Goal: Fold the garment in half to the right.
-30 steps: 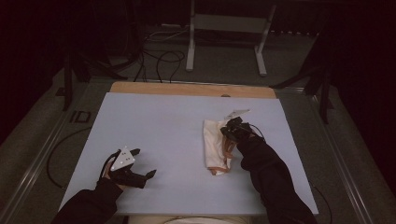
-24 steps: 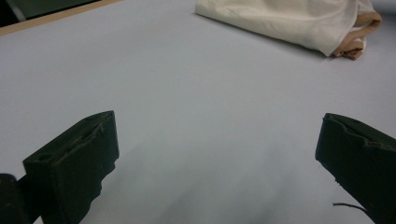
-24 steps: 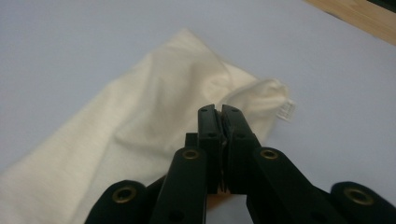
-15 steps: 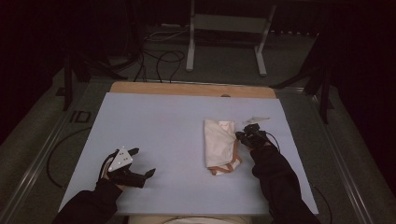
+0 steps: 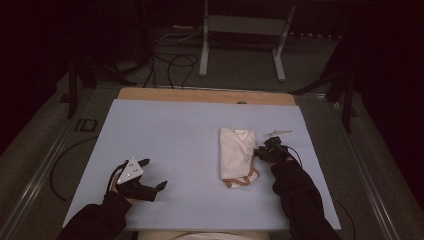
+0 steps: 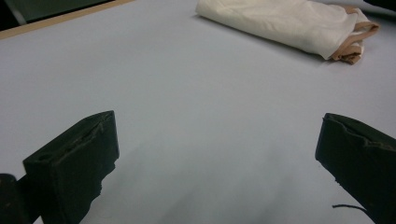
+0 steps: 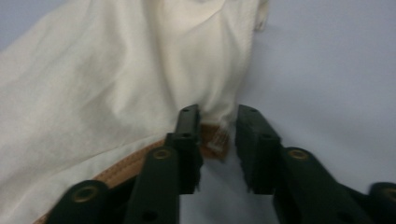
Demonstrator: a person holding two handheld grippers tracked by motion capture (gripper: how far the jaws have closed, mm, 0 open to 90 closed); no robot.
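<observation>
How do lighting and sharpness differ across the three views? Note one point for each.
High view: dim, the surroundings nearly black, only the pale table lit; the folded cloth is small but readable. Left gripper view: evenly lit, the near tongs soft, the cloth fairly sharp. Right gripper view: very close, the cloth slightly blurred, its weave unclear.

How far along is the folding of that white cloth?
The cream cloth already lies folded into a narrow bundle on the table. The right hand-held gripper has just been opening its jaws; a bit of the tan-trimmed edge sits between them, apparently being let go. The left hand-held gripper rests open, away from it. Perhaps one last fold or tidying is left.
</observation>
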